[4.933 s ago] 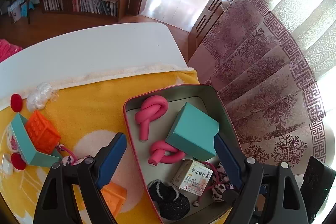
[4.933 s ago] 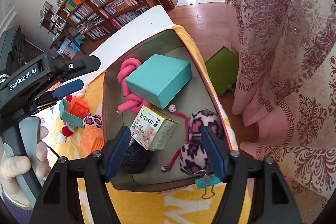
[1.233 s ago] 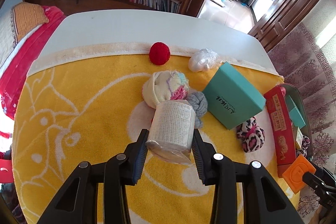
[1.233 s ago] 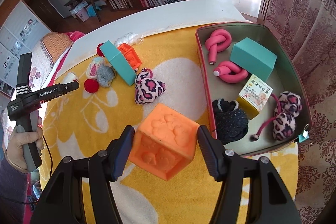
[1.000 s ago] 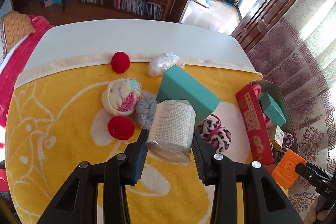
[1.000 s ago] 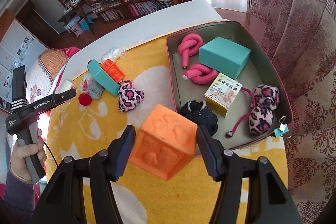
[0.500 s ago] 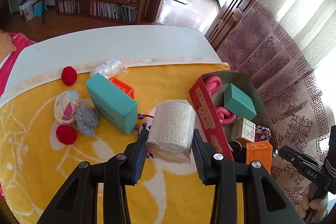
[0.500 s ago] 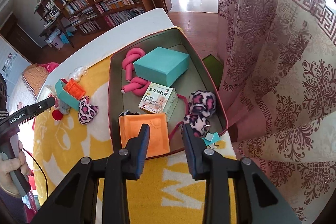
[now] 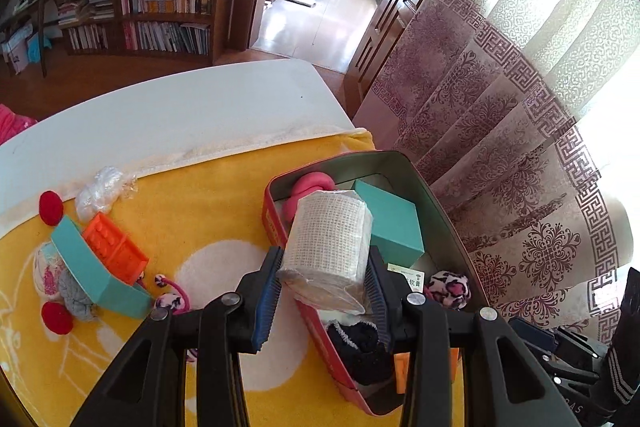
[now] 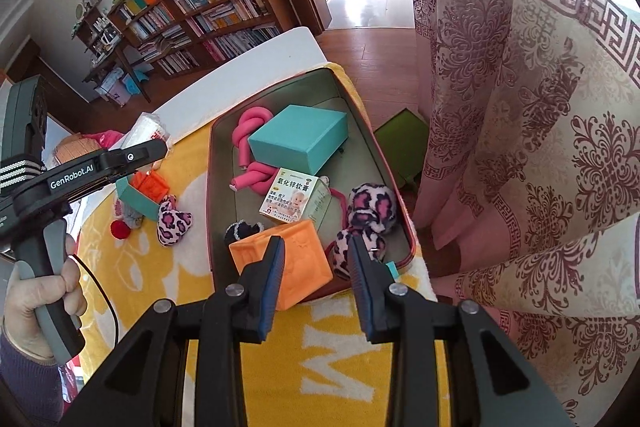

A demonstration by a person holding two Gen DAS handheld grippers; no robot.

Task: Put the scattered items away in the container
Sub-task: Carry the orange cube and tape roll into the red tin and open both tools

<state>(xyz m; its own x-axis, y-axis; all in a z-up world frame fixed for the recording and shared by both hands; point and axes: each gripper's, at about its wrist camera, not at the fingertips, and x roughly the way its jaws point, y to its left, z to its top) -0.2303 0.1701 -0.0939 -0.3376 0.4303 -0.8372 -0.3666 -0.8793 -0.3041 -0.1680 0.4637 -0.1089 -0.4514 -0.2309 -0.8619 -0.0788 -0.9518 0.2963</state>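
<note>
**Bandage roll over the tin, orange cube set inside**

The right wrist view counts the contents of the container (image 10: pixel 390 183): one teal box (image 10: pixel 300 139), two pink foam twists (image 10: pixel 250 123), one ointment carton (image 10: pixel 294 197), one orange cube (image 10: pixel 290 267), one black knit piece (image 10: pixel 240 229) and a pair of leopard pom-poms (image 10: pixel 366 209).

Only the left wrist view shows the scattered things clearly on the yellow towel (image 9: pixel 200 203), left of the tin: two red balls (image 9: pixel 51 202), one teal lid (image 9: pixel 94 271) with an orange brick (image 9: pixel 116 247) against it, one clear plastic wad (image 9: pixel 102 187) and one grey yarn knot (image 9: pixel 76 297).

The left gripper (image 9: pixel 324 287) pinches a white bandage roll (image 9: pixel 328 247) above the tin's near left wall. The right gripper (image 10: pixel 316 267) is spread, empty, its left finger in front of the cube's right side; whether it touches is unclear.
</note>
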